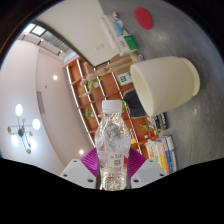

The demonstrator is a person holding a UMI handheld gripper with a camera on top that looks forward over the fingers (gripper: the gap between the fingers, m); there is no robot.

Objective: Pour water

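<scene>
In the gripper view, the hand-held gripper (113, 172) is clamped on a clear plastic water bottle (113, 145), which stands between the two fingers with a magenta pad (91, 161) pressed against each of its sides. The bottle has a white cap (112, 105) that is on, a ribbed transparent body and a thin label with small reddish print partway up. The whole scene appears strongly tilted around it. Just beyond the bottle and to one side of it hangs a large cream-white cup (165, 84), seen at a slant with its rounded rim turned toward the bottle; the two are near each other but apart. Behind them runs a wooden shelf unit (100, 82) with orange-brown compartments holding small boxes and other items too small to tell. Farther off is a grey surface (175, 30) bearing a red round spot (144, 17). A white wall, a ceiling panel light (37, 30) and a cluster lamp (24, 127) fill the other side.
</scene>
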